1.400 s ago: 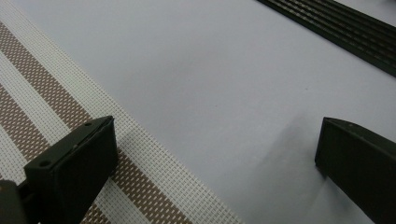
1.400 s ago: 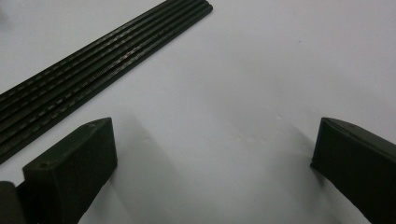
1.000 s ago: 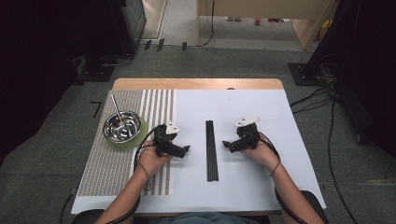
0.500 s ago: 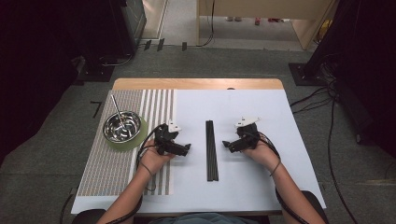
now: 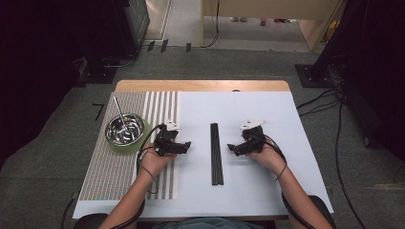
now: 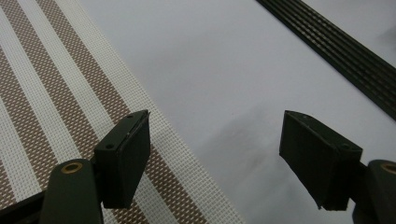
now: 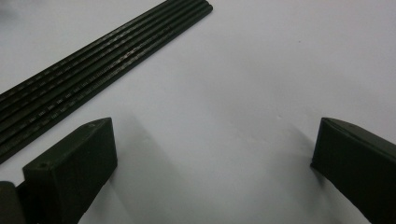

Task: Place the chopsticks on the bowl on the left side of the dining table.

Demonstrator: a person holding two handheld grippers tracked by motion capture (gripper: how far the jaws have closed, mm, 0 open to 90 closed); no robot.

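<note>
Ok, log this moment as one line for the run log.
left gripper: jaws open, just closing slightly, nothing between | right gripper: jaws open, empty | black sticks: on white sheet between grippers, untouched | steel bowl: on striped mat

The floor (image 5: 239, 62) was grey carpet across the frame. Dark black equipment (image 5: 57, 43) stood at the upper left and the right edge. Black cables (image 5: 334, 102) lay on the carpet at the right. A pale wooden piece of furniture (image 5: 267, 9) stood at the top centre.

I work in a lab: around my white-covered table (image 5: 267, 114), cables (image 5: 329, 102) cross grey carpet (image 5: 248, 64), dark equipment stands (image 5: 119, 28) beyond.
</note>
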